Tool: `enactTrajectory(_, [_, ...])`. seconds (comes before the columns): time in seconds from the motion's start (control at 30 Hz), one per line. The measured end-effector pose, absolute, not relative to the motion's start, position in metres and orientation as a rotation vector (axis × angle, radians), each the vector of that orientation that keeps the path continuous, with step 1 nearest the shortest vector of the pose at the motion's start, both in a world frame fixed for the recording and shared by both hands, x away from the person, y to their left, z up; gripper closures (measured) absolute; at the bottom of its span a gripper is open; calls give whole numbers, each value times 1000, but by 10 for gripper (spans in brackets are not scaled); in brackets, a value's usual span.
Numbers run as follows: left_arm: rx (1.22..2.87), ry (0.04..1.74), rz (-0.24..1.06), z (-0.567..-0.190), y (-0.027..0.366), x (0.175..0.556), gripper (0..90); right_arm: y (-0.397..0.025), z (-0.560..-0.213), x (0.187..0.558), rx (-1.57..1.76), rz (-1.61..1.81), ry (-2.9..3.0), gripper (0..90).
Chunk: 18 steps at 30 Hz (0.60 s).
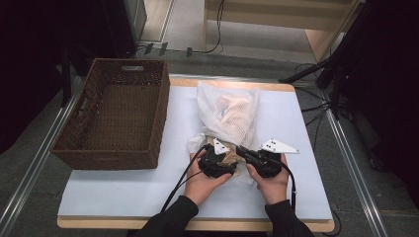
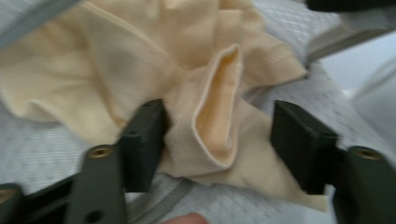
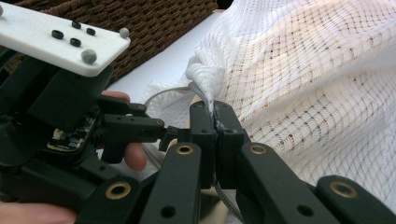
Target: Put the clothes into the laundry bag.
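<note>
A white mesh laundry bag (image 1: 230,112) lies on the white table, stuffed with pale clothes. At its near opening a cream-yellow garment (image 2: 205,93) spills out. My left gripper (image 2: 219,140) is open, its jaws standing on either side of a fold of that garment. In the high view the left gripper (image 1: 216,160) sits at the bag's mouth. My right gripper (image 3: 215,128) is shut on the bunched edge of the mesh bag (image 3: 327,84); it shows in the high view as the right gripper (image 1: 252,155) just beside the left one.
A brown wicker basket (image 1: 153,118) stands at the table's left with nothing in it. The wicker basket (image 3: 154,28) also rises behind the left hand. Cables and a stand leg lie on the floor beyond the table's far edge.
</note>
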<state>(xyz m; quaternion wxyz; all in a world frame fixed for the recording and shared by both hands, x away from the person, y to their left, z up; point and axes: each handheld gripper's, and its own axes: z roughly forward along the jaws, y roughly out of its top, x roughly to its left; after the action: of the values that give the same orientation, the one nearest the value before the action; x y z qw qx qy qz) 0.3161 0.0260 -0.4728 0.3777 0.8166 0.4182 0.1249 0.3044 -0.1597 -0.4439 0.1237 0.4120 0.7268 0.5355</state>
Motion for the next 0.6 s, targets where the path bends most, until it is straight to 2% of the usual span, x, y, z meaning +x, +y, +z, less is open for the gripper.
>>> enactTrajectory(0.03, [2094, 1074, 333, -472, 25, 316, 481, -160, -444, 305, 1202, 1565, 2118, 889])
enactTrajectory(0.1, [2104, 1047, 361, -468, 25, 315, 670, -159, -445, 305, 1204, 1564, 2121, 889])
enactTrajectory(0.13, [2074, 1054, 328, -463, 27, 316, 767, -158, -445, 304, 1203, 1563, 2122, 889])
enactTrajectory(0.17, [2063, 1055, 310, -462, 29, 318, 798, -158, -444, 304, 1196, 1564, 2124, 890])
enactTrajectory(0.27, [1970, 1062, 316, -455, 33, 323, 808, -158, -443, 303, 1197, 1572, 2118, 890])
enactTrajectory(0.47, [1851, 1146, 485, -449, 33, 341, 821, -157, -442, 303, 1205, 1590, 2115, 890])
enactTrajectory(0.57, [1889, 1185, 578, -459, 30, 351, 818, -159, -442, 304, 1204, 1588, 2113, 890])
enactTrajectory(0.6, [1947, 1189, 496, -468, 28, 358, 811, -159, -443, 304, 1211, 1585, 2114, 890])
